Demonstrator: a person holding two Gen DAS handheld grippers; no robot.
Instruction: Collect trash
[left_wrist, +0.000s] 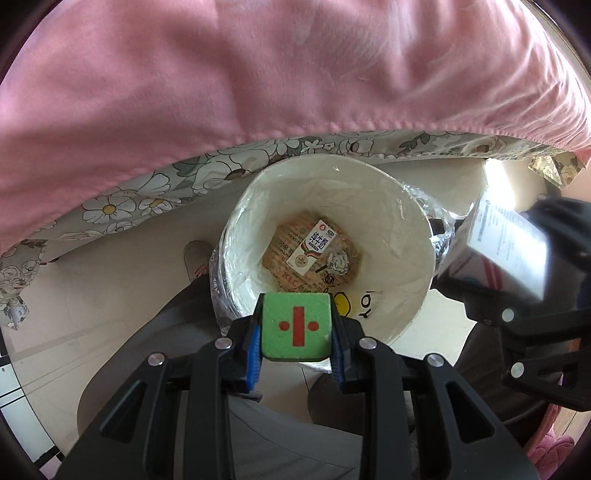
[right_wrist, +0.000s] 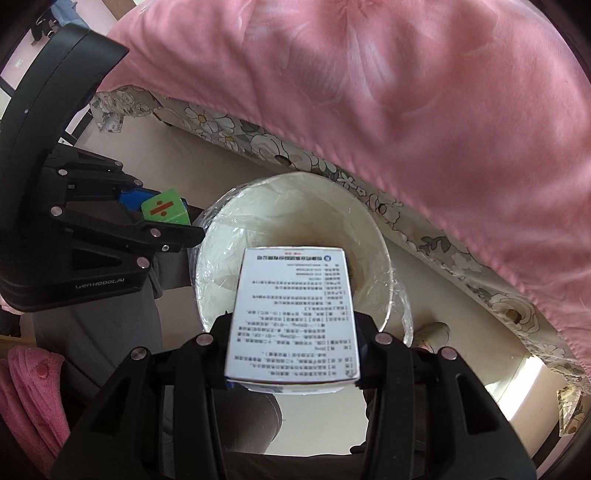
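Left gripper (left_wrist: 295, 328) is clamping a green sponge block (left_wrist: 295, 325) over the lined bin (left_wrist: 391, 206), 6 o'clock rim, ready to drop. Right gripper (right_wrist: 291, 350) is pinching a white printed box (right_wrist: 293, 314), hovering above the bin w/ milk carton (left_wrist: 314, 245) inside.

open bin mouth (left_wrist: 388, 206), pink bedding (left_wrist: 258, 74) overhanging

1. A home bedroom: pink bedsheet (left_wrist: 258, 74) fills the upper frame, floral mattress cover (left_wrist: 147, 192) peeking beneath.
2. Lined white wastebasket (left_wrist: 402, 236) at centre on pale floor (left_wrist: 74, 295).
3. Pink slipper (right_wrist: 26, 387), lower left.
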